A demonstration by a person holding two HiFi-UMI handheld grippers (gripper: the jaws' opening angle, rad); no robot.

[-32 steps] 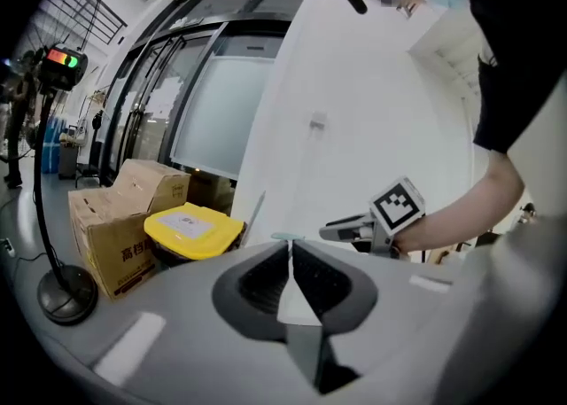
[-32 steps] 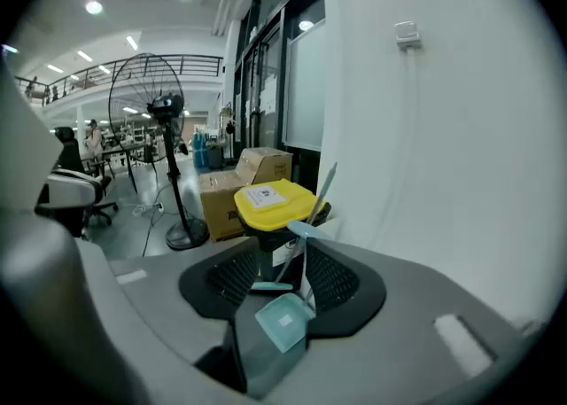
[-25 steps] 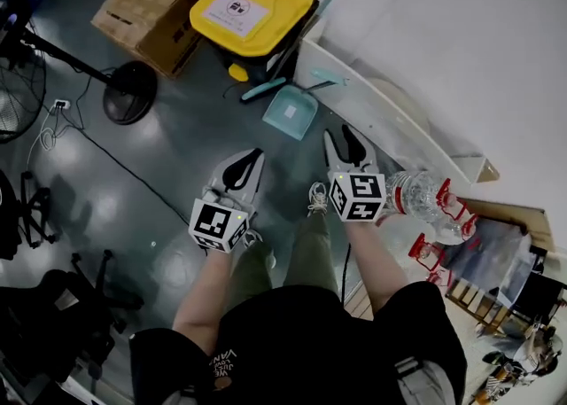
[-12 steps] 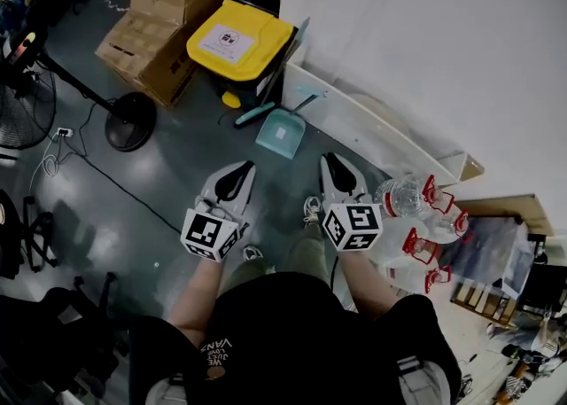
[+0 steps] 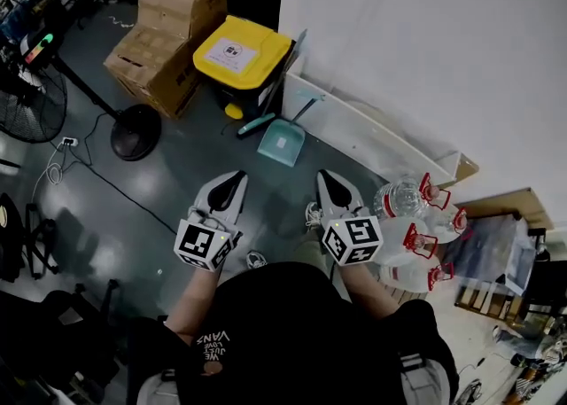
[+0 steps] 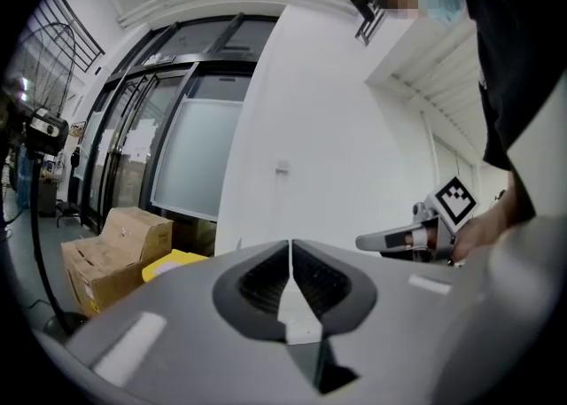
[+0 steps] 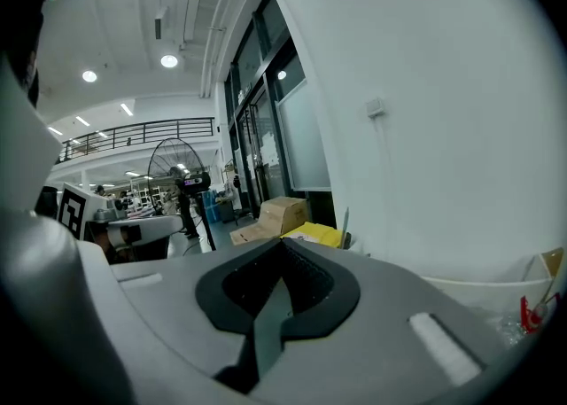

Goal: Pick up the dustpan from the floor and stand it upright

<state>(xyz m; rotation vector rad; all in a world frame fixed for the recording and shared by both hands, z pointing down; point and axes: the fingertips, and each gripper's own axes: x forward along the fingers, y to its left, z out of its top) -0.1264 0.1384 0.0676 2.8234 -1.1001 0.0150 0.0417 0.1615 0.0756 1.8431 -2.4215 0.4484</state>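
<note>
The teal dustpan (image 5: 282, 142) rests on the dark floor beside the yellow bin, its handle (image 5: 305, 112) slanting toward the white trough; whether it stands or lies I cannot tell. Both grippers hang well short of it, in front of the person's body. My left gripper (image 5: 236, 176) is shut and empty, its jaws meeting in the left gripper view (image 6: 290, 245). My right gripper (image 5: 323, 175) has just closed with nothing between its jaws, which touch in the right gripper view (image 7: 282, 248). Neither gripper view shows the dustpan.
A yellow-lidded bin (image 5: 241, 51) and cardboard boxes (image 5: 166, 33) stand beyond the dustpan, with a teal brush (image 5: 253, 124) at the bin's foot. A fan base (image 5: 135, 131) is at left. A white trough (image 5: 372, 139) and water bottles (image 5: 415, 215) line the right wall.
The right jaws went from wide open to shut, with nothing in them. Both grippers rose and drew back from the dustpan, which now looks smaller and farther off.
</note>
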